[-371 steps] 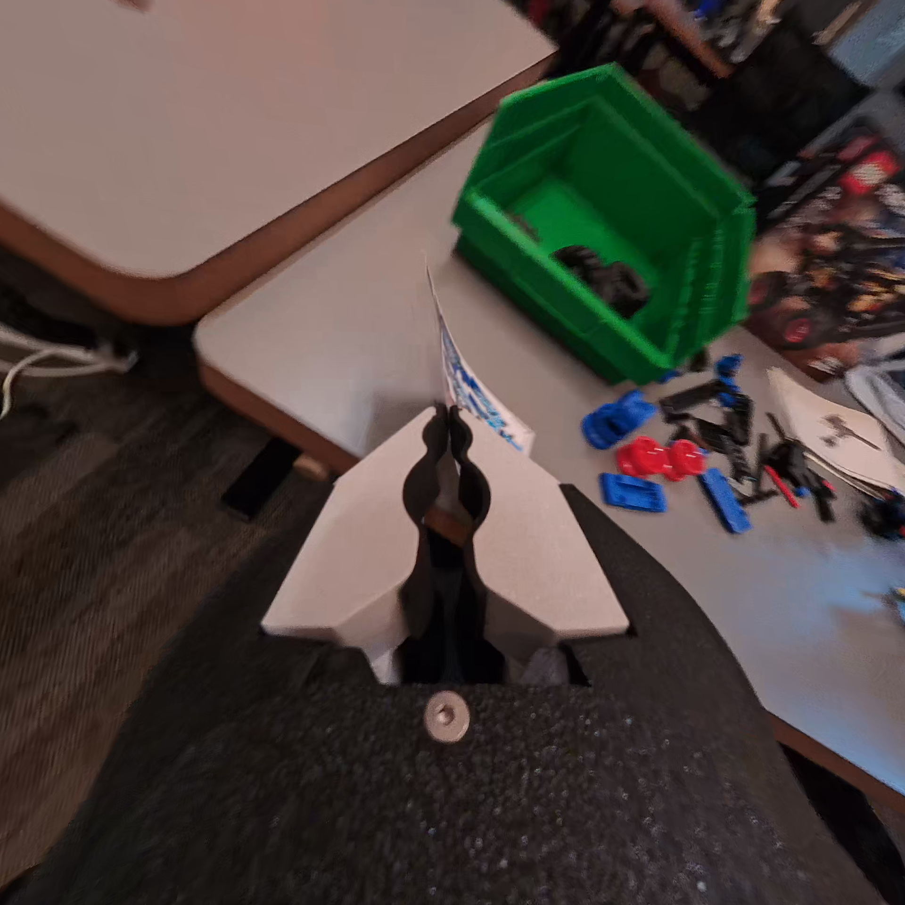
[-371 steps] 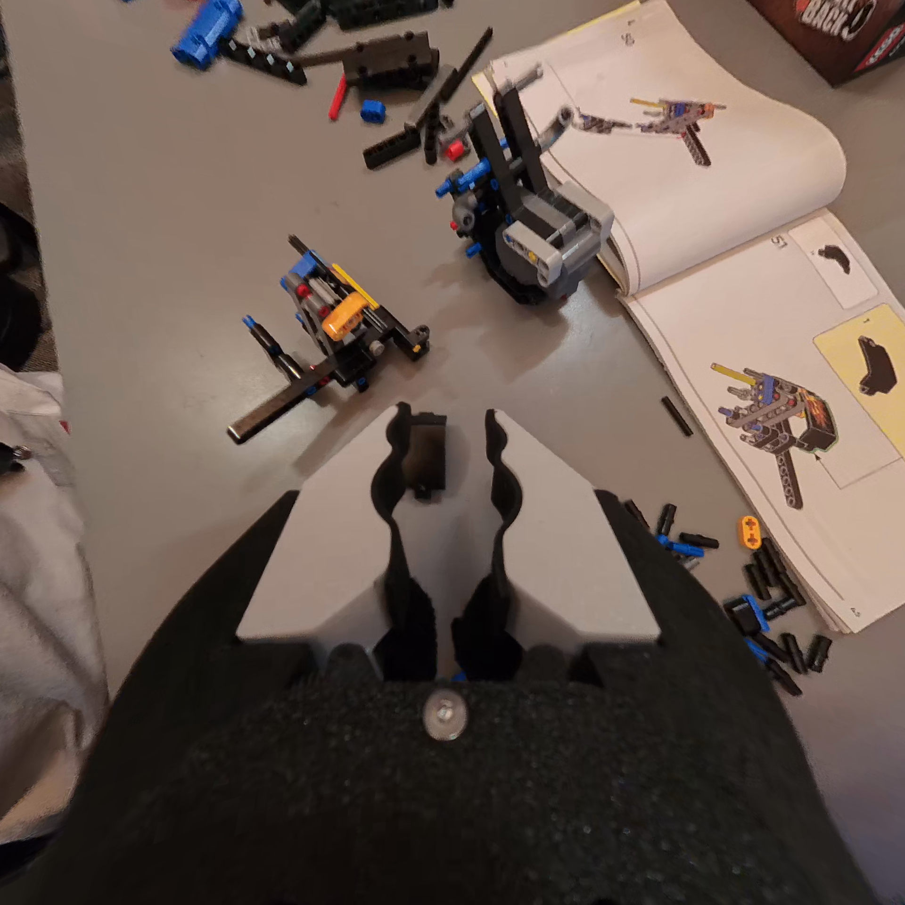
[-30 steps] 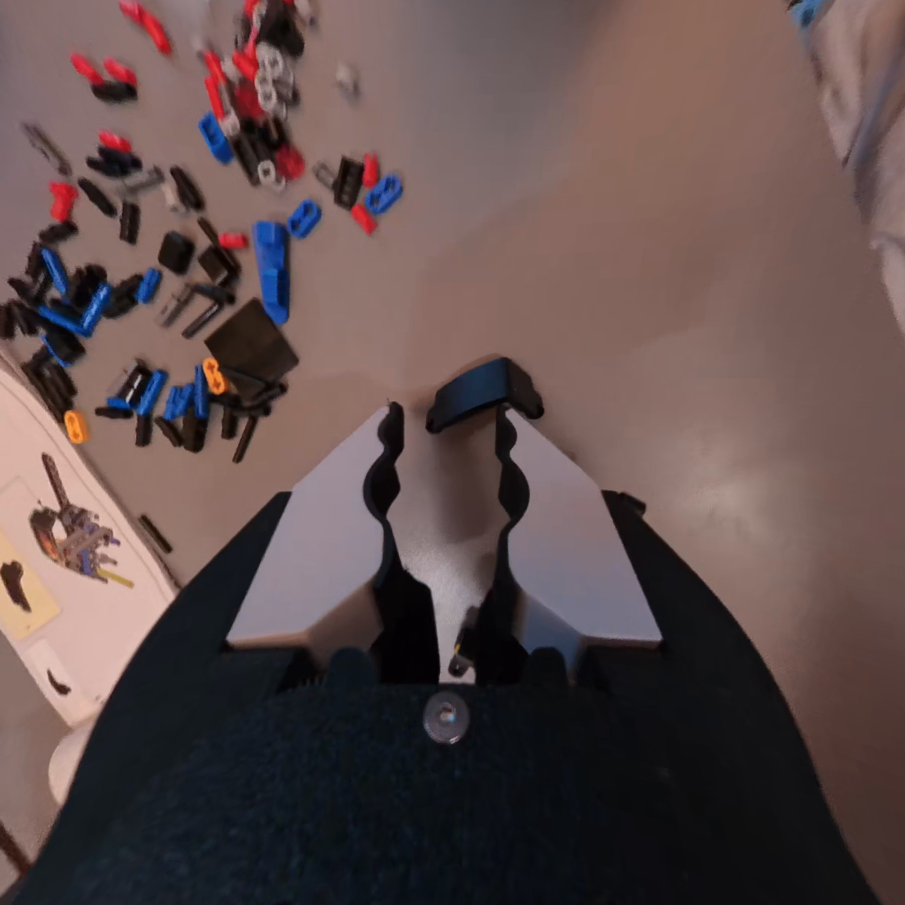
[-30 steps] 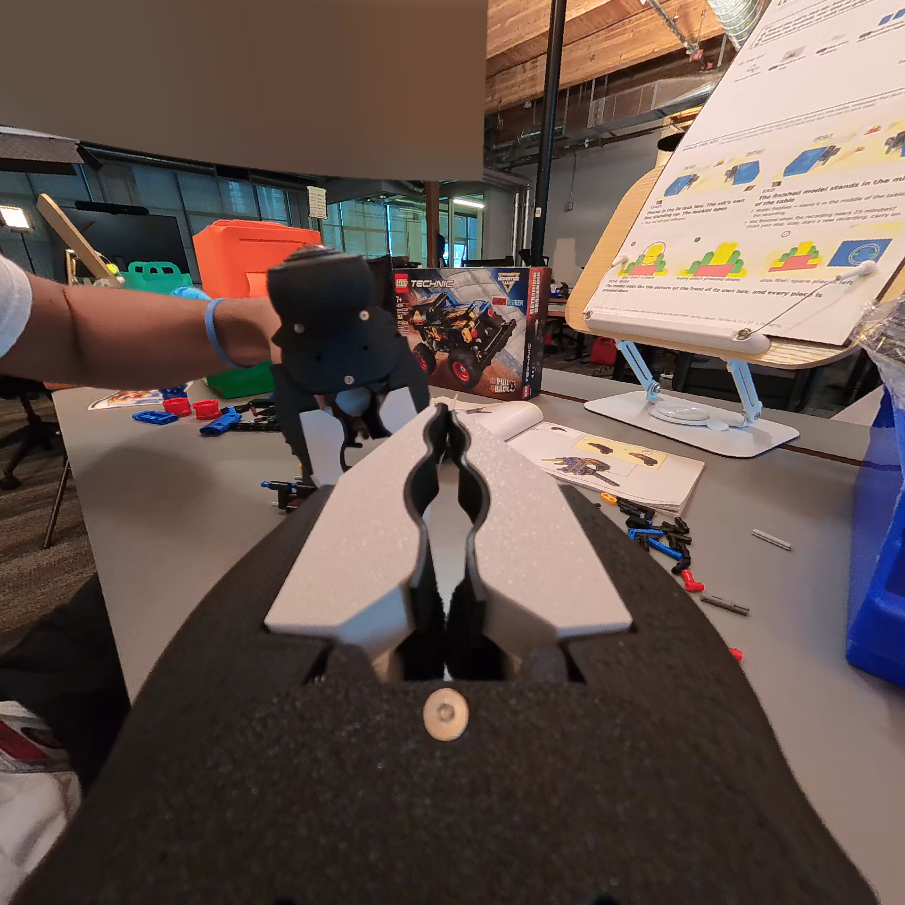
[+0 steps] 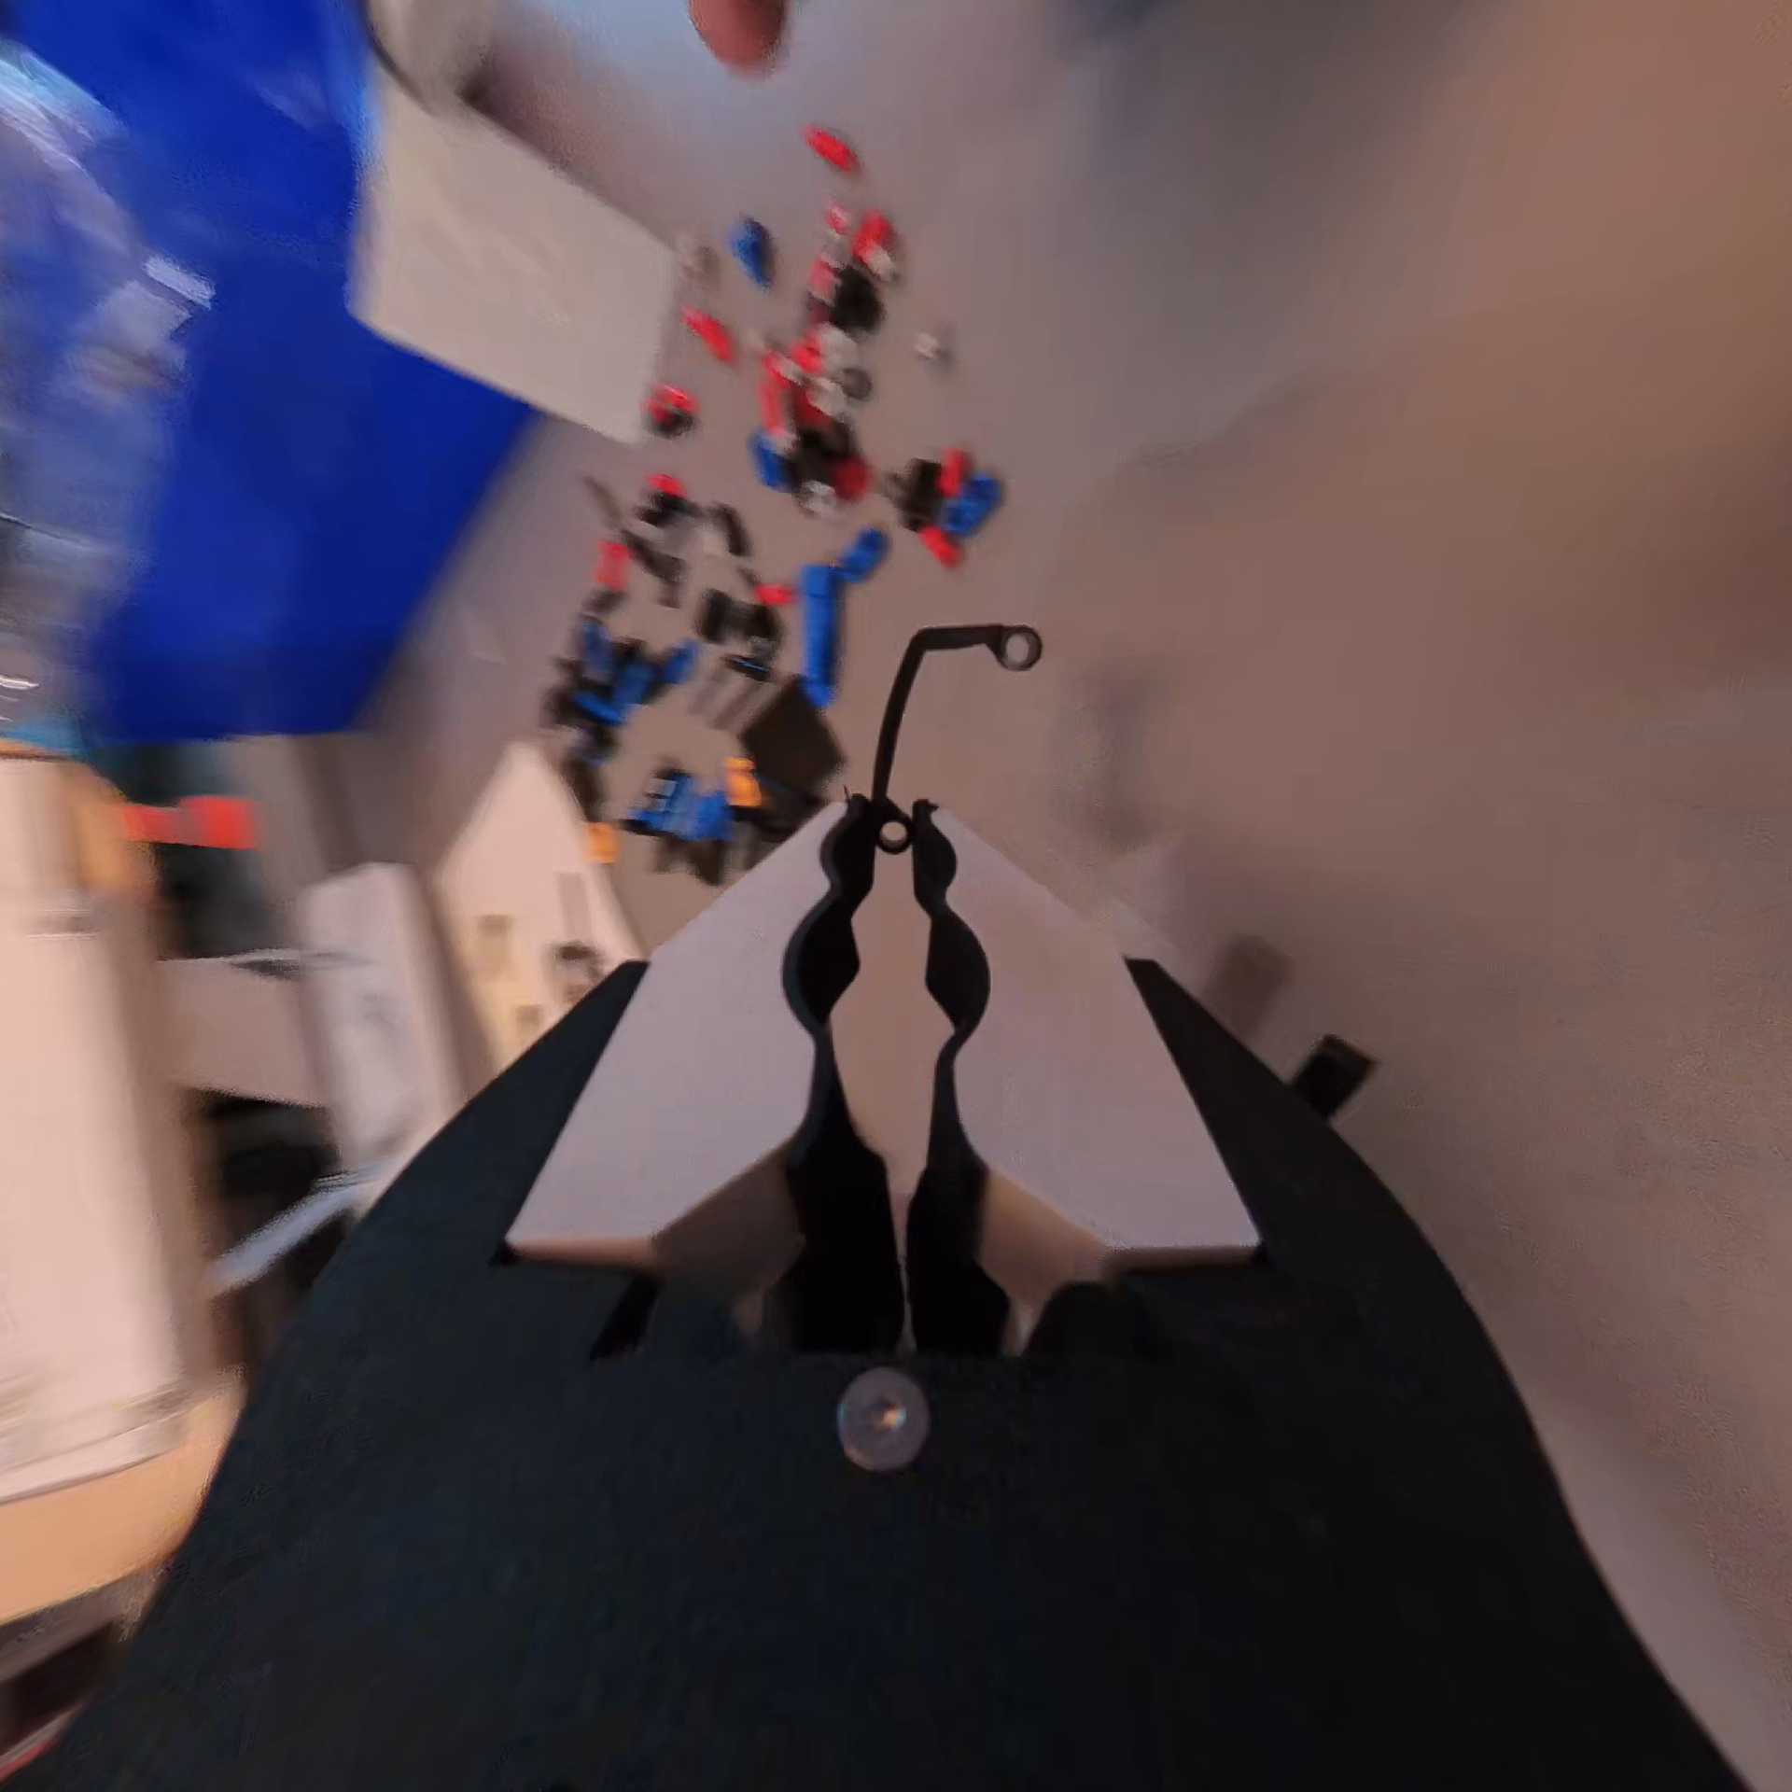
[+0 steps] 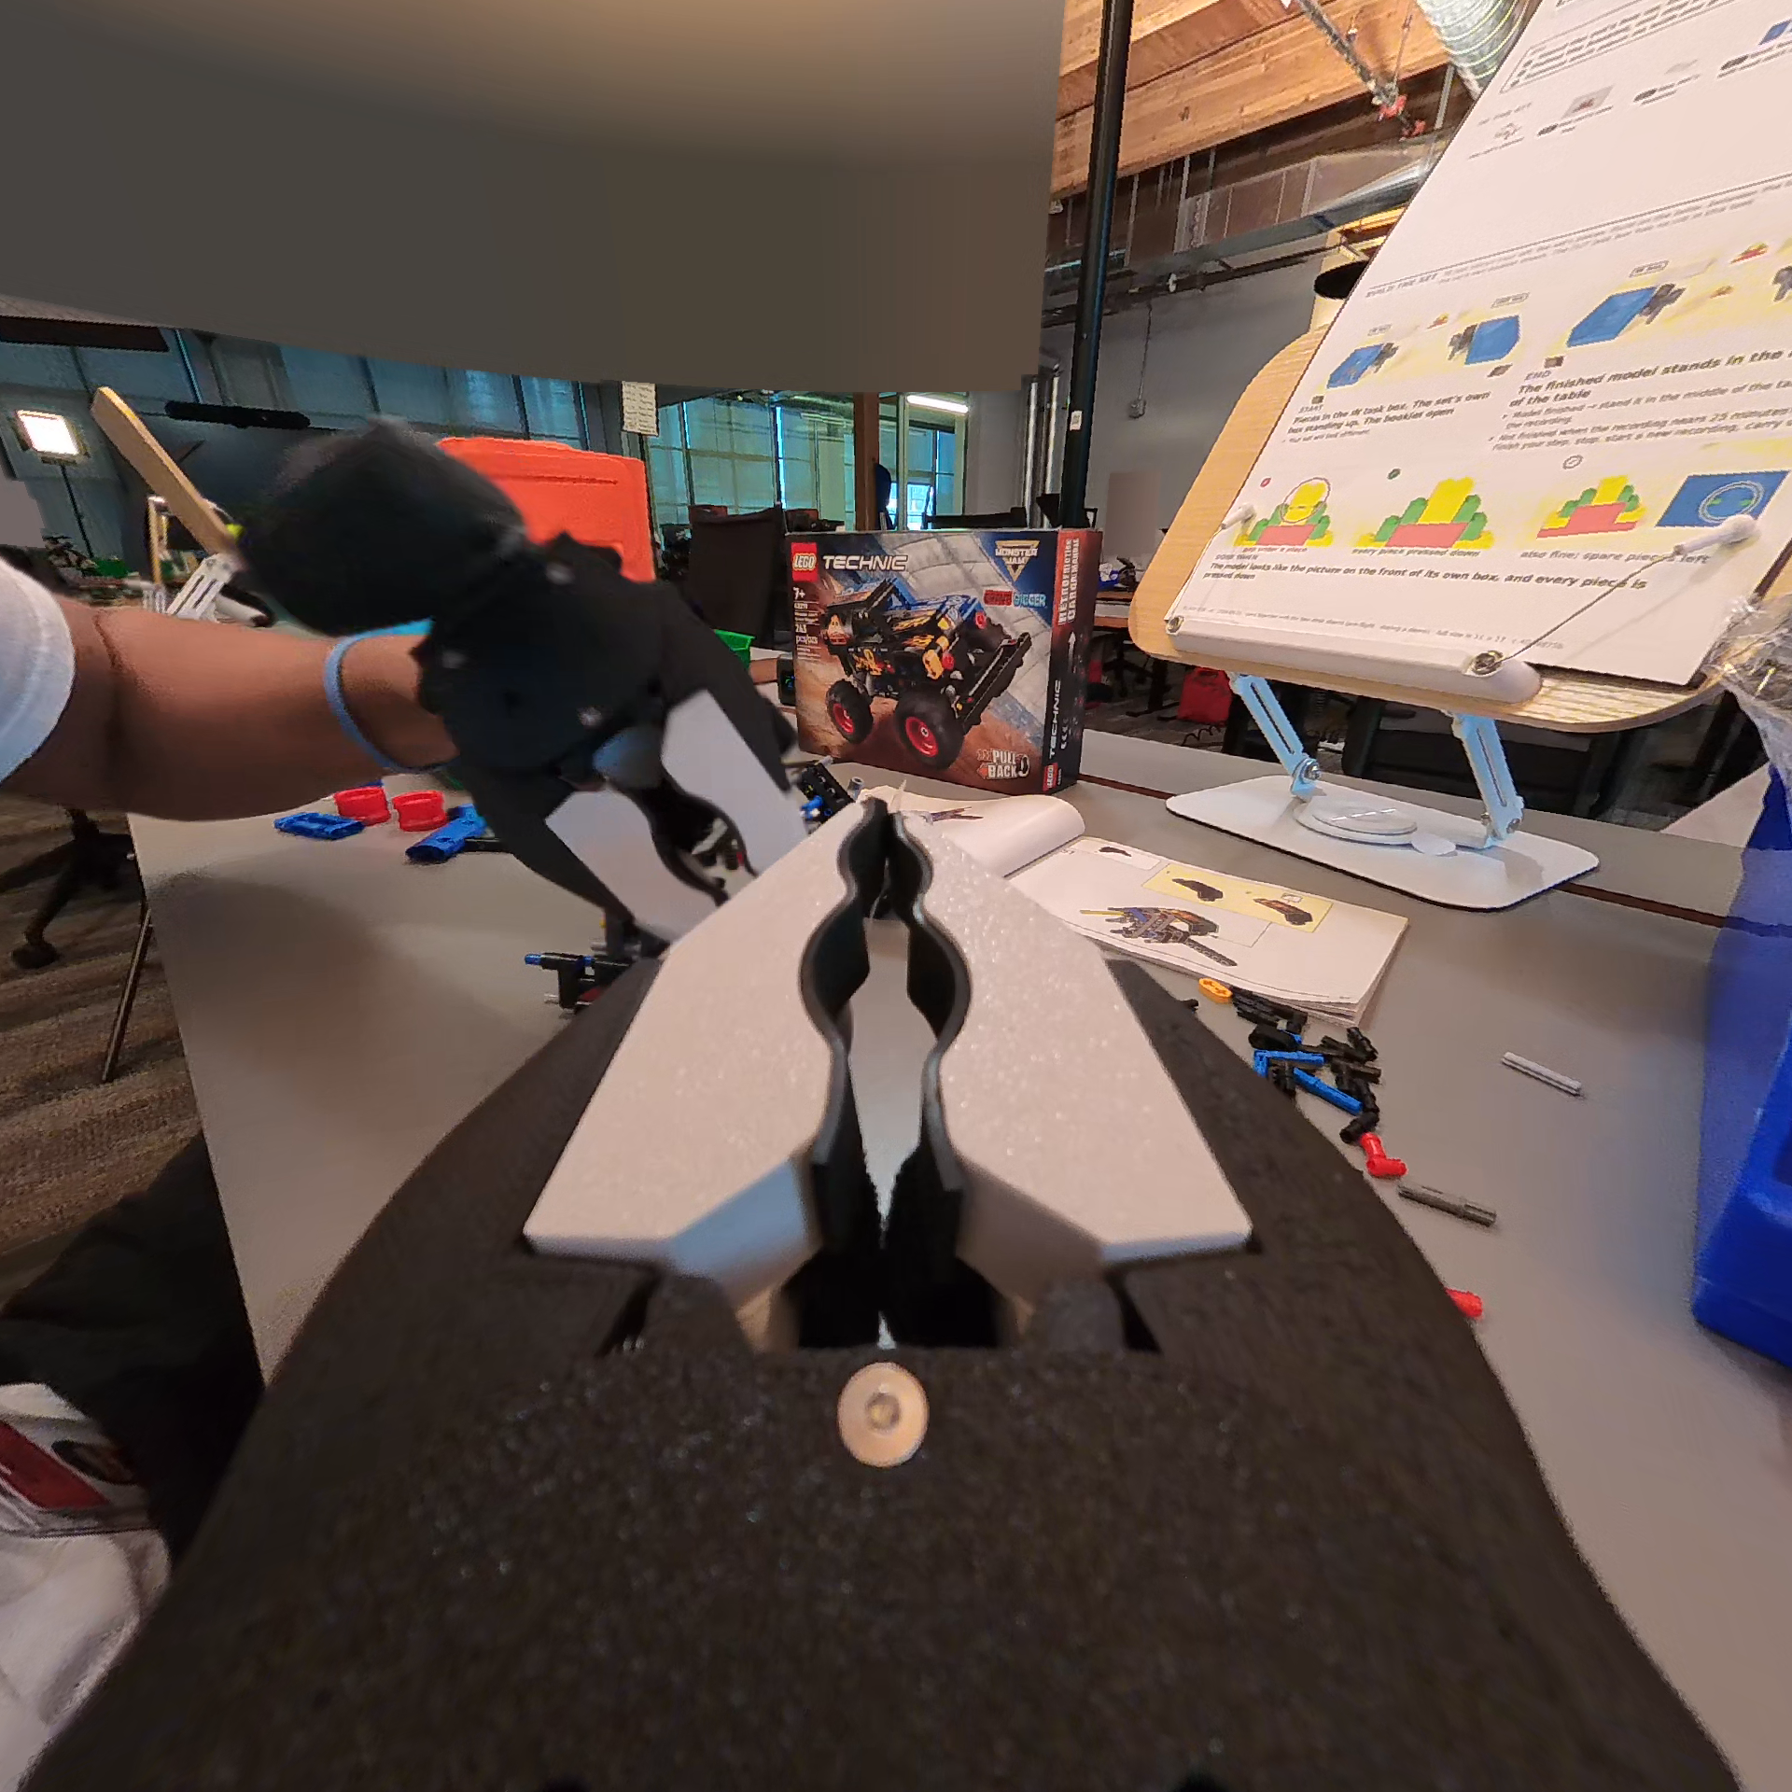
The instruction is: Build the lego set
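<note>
My left gripper [image 5: 892, 824] is shut on a thin black curved Lego piece [image 5: 907, 698], pinching its lower end; the piece arcs up to a small ring at its top. It is held in the air above the grey table [image 5: 1406, 679]. In the right wrist view the left gripper [image 6: 713, 858] hangs tilted over the table in a person's hand, with the black piece [image 6: 700, 836] between its fingers. My right gripper [image 6: 884, 824] is shut with nothing visible between its fingers and points level across the table. A small partial assembly [image 6: 582, 965] lies below the left gripper.
Loose red, blue and black pieces [image 5: 805, 465] lie blurred on the table; more lie [image 6: 1309, 1057] by the open booklet [image 6: 1212, 912]. The set's box [image 6: 941, 659] stands at the back. A sheet on a stand [image 6: 1455, 485] and a blue bin [image 6: 1745, 1067] are on the right. My right fingertips sit around 11 centimetres from my left ones.
One second ago my left gripper was open over the black curved piece on the table; now it is shut on it, lifted and tilted. The right gripper has stayed shut and barely moved.
</note>
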`<state>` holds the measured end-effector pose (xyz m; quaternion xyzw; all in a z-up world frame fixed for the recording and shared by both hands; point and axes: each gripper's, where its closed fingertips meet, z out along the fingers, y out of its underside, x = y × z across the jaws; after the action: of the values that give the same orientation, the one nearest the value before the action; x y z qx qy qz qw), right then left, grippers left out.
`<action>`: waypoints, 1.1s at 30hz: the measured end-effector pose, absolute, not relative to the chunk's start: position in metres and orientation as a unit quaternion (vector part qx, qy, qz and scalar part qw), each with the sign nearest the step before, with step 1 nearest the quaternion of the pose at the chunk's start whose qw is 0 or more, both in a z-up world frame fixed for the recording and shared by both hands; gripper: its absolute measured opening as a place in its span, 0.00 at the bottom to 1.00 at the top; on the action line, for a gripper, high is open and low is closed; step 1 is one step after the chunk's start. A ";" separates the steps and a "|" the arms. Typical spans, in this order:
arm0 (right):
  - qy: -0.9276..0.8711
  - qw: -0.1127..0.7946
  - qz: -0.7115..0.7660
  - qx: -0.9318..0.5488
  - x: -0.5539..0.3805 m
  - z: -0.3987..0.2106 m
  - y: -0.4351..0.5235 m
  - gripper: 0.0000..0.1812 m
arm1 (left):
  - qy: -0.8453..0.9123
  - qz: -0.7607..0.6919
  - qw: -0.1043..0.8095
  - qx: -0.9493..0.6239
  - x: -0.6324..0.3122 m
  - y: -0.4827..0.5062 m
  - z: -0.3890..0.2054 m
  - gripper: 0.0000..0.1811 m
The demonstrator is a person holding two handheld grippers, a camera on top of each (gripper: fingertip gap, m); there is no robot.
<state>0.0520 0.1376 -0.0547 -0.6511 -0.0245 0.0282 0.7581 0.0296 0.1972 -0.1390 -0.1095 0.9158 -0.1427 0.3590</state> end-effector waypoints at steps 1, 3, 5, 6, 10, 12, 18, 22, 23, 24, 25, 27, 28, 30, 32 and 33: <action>-0.024 0.758 0.028 -0.651 0.052 -0.055 0.138 0.00 | 0.898 -0.129 0.413 -0.080 0.032 0.198 -0.125 0.03; -0.022 0.757 0.023 -0.653 0.053 -0.054 0.139 0.00 | 0.851 -0.072 0.519 -0.035 0.035 0.206 -0.099 0.03; -0.029 0.756 0.004 -0.654 0.051 -0.052 0.141 0.00 | 0.814 -0.013 0.580 0.002 0.032 0.214 -0.086 0.03; -0.034 0.756 -0.013 -0.654 0.050 -0.050 0.142 0.00 | 0.796 0.007 0.605 0.009 0.030 0.217 -0.082 0.03; -0.048 0.770 0.063 -0.633 0.021 -0.029 0.148 0.00 | 0.757 0.027 0.653 0.008 0.016 0.221 -0.077 0.03; -0.031 0.776 0.162 -0.608 0.015 -0.020 0.147 0.00 | 0.747 0.045 0.663 -0.009 0.008 0.232 -0.072 0.03; -0.035 0.739 0.339 -0.581 -0.010 -0.022 0.148 0.00 | 0.770 0.015 0.616 -0.168 -0.056 0.272 -0.067 0.03; -0.044 0.738 0.313 -0.597 -0.010 -0.036 0.152 0.00 | 0.785 -0.049 0.526 -0.324 -0.123 0.301 -0.090 0.03; -0.042 0.739 0.315 -0.594 -0.010 -0.038 0.153 0.00 | 0.782 -0.059 0.516 -0.345 -0.136 0.304 -0.099 0.03; -0.039 0.739 0.320 -0.591 -0.009 -0.040 0.154 0.00 | 0.781 -0.059 0.504 -0.366 -0.147 0.306 -0.111 0.03; -0.037 0.737 0.326 -0.591 -0.010 -0.040 0.154 0.00 | 0.774 -0.044 0.500 -0.387 -0.157 0.310 -0.122 0.03; -0.045 0.738 0.321 -0.592 -0.012 -0.040 0.153 0.00 | 0.765 -0.036 0.467 -0.441 -0.172 0.309 -0.147 0.03; -0.048 0.738 0.315 -0.594 -0.013 -0.040 0.154 0.00 | 0.761 -0.057 0.441 -0.472 -0.178 0.302 -0.159 0.03; -0.056 0.735 0.311 -0.600 -0.016 -0.042 0.154 0.00 | 0.744 -0.098 0.409 -0.520 -0.183 0.290 -0.168 0.03; -0.067 0.734 0.299 -0.606 -0.020 -0.044 0.155 0.00 | 0.732 -0.133 0.366 -0.559 -0.189 0.279 -0.173 0.03; -0.073 0.733 0.295 -0.609 -0.023 -0.045 0.155 0.00 | 0.729 -0.147 0.343 -0.574 -0.192 0.275 -0.175 0.03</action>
<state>-0.0226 0.1546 -0.0446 -0.6087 -0.0731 0.2950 0.7329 -0.1924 0.2746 -0.1750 -0.5736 0.7292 -0.1473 0.3428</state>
